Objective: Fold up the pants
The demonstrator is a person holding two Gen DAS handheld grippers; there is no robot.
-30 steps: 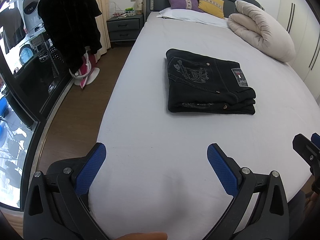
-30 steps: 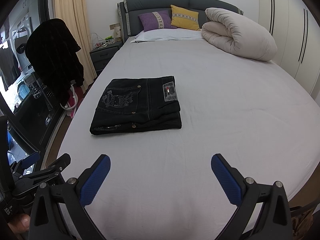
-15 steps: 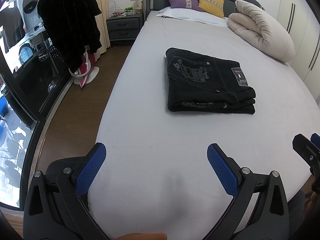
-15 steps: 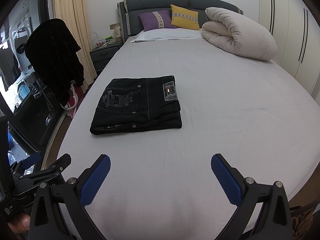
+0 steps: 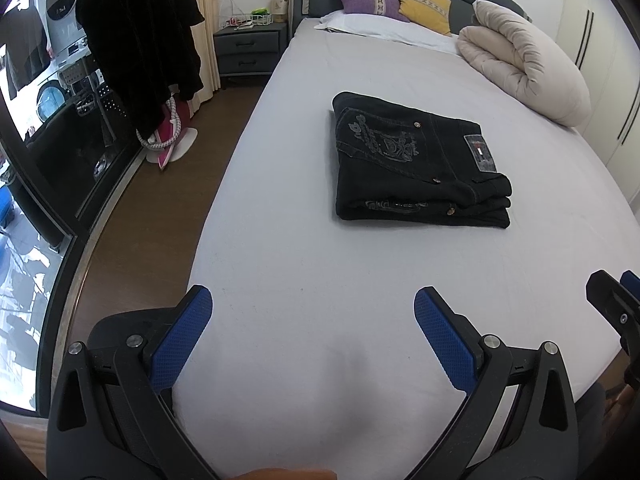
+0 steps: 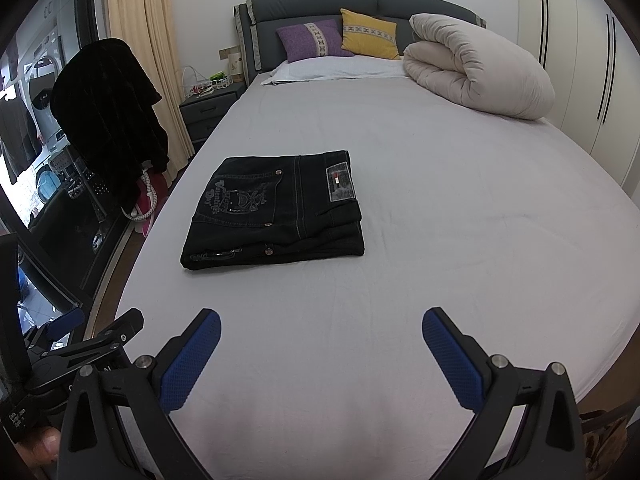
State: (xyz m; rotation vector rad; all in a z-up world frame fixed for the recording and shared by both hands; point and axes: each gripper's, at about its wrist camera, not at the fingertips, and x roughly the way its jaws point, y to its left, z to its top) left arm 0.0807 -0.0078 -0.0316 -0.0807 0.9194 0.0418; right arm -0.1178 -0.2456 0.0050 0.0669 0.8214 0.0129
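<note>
Both tools idle over the near edge of the bed (image 6: pixel 440 208). Left tool (image 5: pixel 312 320) spread wide, nothing between the pads. Right tool (image 6: pixel 320 334) same, wide and empty.

Pants (image 6: pixel 276 208) are ahead of both tools, well clear of the fingertips: ahead and slightly right of my left tool, ahead and left of my right tool. They lie flat on the sheet as a compact rectangle, several layers stacked, back pocket and patch label facing up. Edges look roughly square from here.

My read: folding looks done, I'm in the retreat/hold phase. Nothing left to grab unless the stack needs squaring. If so, next move is reach forward with both tools, pinch the near corners, and nudge the layers into line.
</note>
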